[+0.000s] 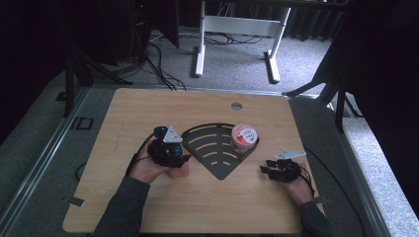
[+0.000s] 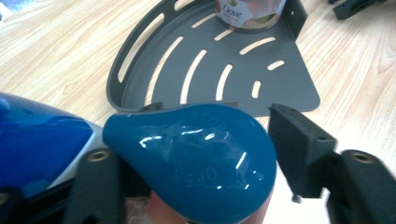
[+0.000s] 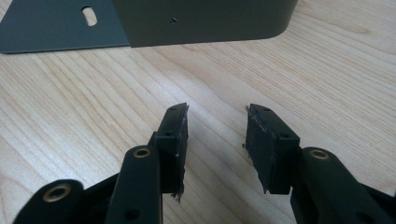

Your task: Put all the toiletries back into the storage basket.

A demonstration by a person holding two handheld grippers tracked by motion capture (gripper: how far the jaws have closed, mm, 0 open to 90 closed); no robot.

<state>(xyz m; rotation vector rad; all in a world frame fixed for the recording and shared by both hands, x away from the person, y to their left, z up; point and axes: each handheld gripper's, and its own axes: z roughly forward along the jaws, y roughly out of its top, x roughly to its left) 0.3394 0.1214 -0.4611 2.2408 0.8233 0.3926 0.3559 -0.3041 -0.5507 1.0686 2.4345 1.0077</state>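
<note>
On wooden table (image 1: 148, 207), teal-capped bottle (image 2: 196, 158) sits between left gripper's (image 2: 196, 154) fingers (image 2: 299, 144).

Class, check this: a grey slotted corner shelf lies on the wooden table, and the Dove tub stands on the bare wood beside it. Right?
Not quite. In the high view the Dove tub stands inside the grey slotted corner shelf, at its right corner, not on the wooden table.

bottle cap (image 2: 191, 158): glossy teal | shelf tray (image 2: 233, 70): dark grey, slotted | table (image 1: 148, 111): light wood grain
</note>
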